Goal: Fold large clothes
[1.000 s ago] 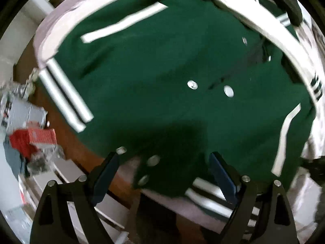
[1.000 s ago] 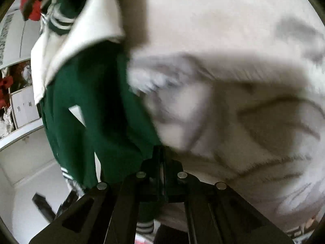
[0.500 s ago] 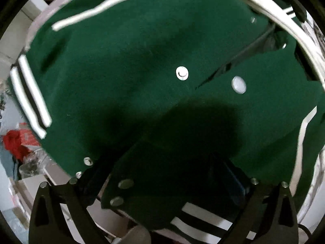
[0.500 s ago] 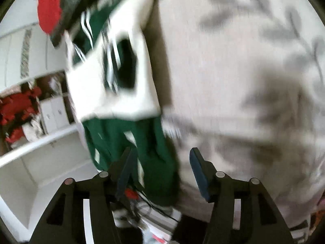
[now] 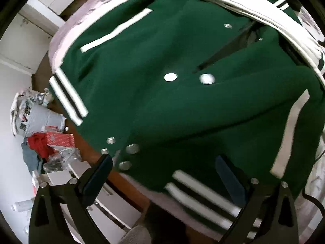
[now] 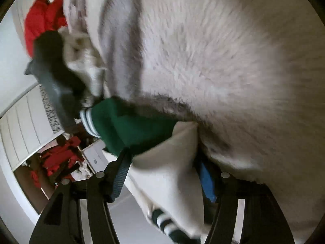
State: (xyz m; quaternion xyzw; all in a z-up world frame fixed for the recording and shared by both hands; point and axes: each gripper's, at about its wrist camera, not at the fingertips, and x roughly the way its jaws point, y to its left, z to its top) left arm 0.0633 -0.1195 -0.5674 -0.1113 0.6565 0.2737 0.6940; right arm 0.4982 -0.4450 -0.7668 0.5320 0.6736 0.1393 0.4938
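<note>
In the left wrist view we are looking down on a dark green varsity jacket with white stripes and round silver snap buttons (image 5: pixel 182 93), which is lying spread across a pale fleecy blanket with grey leaf patterns (image 5: pixel 81 20) and filling most of the frame. A striped green-and-white knitted cuff (image 5: pixel 68 97) is sitting at the left of centre, and the striped hem band (image 5: pixel 201 193) is running along the lower middle. A cream-white sleeve (image 5: pixel 254 14) is crossing the upper right of the frame over the green body. We are holding the left gripper (image 5: pixel 164 174) released, its two blue-padded fingers (image 5: pixel 99 174) standing wide apart at the bottom of the frame, with the hem showing between them; we cannot tell whether they are touching the cloth. At the left edge of the frame a heap of red cloth and a red patterned box (image 5: pixel 50 142) is lying on a brown wooden floor (image 5: pixel 126 185), near white drawer units (image 5: pixel 113 205).

In the right wrist view the blanket (image 6: pixel 223 50) is filling the upper right and centre. We are keeping the right gripper (image 6: pixel 164 174) parted at the bottom of the frame, and the cream sleeve (image 6: pixel 170 162) is lying between its fingers (image 6: pixel 121 172); whether it is gripped we cannot tell, since the picture is blurred. Green fabric of the jacket (image 6: pixel 130 126) is bunching just above the sleeve at lower centre. A dark grey blurred object (image 6: pixel 54 71) is showing at the left, with red cloth (image 6: pixel 40 20) in the upper left and more of it on shelves in the lower left.
</note>
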